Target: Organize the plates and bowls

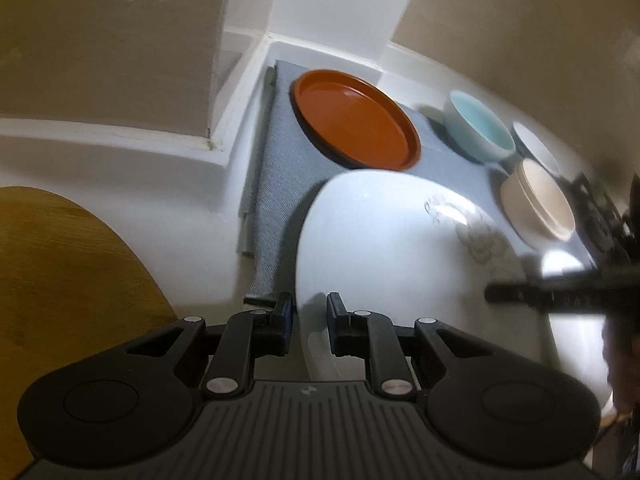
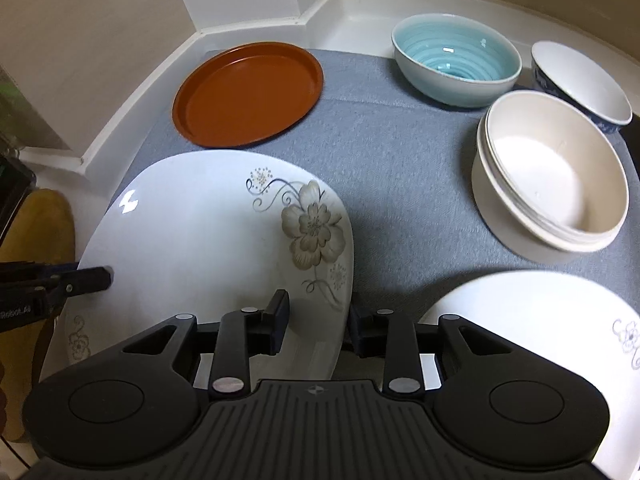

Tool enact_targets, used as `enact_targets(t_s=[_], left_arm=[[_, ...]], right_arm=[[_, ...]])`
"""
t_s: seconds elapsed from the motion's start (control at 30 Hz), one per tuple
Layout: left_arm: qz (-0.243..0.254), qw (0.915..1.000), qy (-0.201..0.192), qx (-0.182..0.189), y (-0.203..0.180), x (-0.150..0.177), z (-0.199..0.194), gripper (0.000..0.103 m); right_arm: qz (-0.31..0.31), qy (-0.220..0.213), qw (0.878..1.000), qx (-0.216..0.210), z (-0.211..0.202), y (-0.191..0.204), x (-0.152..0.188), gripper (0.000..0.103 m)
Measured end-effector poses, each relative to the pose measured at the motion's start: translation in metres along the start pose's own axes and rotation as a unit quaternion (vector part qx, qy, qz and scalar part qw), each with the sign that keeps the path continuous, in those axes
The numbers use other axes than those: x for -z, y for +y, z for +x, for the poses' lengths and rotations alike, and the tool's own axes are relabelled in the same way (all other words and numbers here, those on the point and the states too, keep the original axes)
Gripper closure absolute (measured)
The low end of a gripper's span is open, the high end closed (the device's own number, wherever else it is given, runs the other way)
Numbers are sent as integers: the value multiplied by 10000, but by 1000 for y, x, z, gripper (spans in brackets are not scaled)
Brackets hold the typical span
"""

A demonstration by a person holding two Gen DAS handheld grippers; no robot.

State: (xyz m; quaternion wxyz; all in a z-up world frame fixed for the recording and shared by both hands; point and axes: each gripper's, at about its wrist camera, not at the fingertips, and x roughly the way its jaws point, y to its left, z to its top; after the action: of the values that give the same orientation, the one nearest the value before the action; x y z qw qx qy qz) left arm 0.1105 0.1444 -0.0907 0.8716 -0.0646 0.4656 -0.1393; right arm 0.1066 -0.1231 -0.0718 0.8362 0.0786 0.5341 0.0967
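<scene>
The right gripper (image 2: pixel 318 326) has its fingers set apart with the near right edge of the white floral plate (image 2: pixel 208 248) passing between them: the left finger (image 2: pixel 278 318) lies over the plate's top face and the right one sits just past the rim. Whether the pads actually press the plate cannot be told. The plate is tilted, its right edge raised off the grey-blue mat (image 2: pixel 400 168).

The left gripper (image 1: pixel 310 312) meets the same plate (image 1: pixel 380 248) from the opposite side, its fingers a narrow gap apart with the plate's near rim entering that gap; contact there is also unclear. Its dark fingertip (image 2: pixel 86 278) shows in the right wrist view resting at the plate's left edge.

Just right of the right gripper, a second white floral plate (image 2: pixel 532 320) lies flat on the mat. Ahead and to the right stands a cream bowl stack (image 2: pixel 552 176), several nested together. Beyond it sit a light blue ribbed bowl (image 2: pixel 456 60) and, further right, a blue-and-white bowl (image 2: pixel 580 84), partly behind the cream stack. Ahead and to the left, beyond the held plate, an orange-brown plate (image 2: pixel 248 92) rests flat at the mat's far corner, close to the white ledge (image 2: pixel 132 96). To the left of the left gripper is a yellow wooden surface (image 1: pixel 60 264).
</scene>
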Motion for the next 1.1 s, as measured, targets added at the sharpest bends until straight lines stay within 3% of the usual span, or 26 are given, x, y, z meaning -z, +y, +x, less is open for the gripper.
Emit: enact_targets(t_s=[0.43, 0.57, 0.77, 1.1], left_arm=[[-160, 9997, -149, 50, 2, -4, 8, 84], [-196, 9995, -243, -99, 0, -4, -3, 86], [-185, 9990, -385, -123, -5, 0, -24, 87], [-13, 9976, -681, 76, -43, 4, -50, 87]], right_arm=[[121, -49, 9999, -26, -5, 2, 11, 71], [440, -73, 9987, -233, -7, -6, 10, 76], [404, -292, 9983, -313, -22, -6, 13, 77], [537, -713, 9958, -223, -65, -22, 26, 77]])
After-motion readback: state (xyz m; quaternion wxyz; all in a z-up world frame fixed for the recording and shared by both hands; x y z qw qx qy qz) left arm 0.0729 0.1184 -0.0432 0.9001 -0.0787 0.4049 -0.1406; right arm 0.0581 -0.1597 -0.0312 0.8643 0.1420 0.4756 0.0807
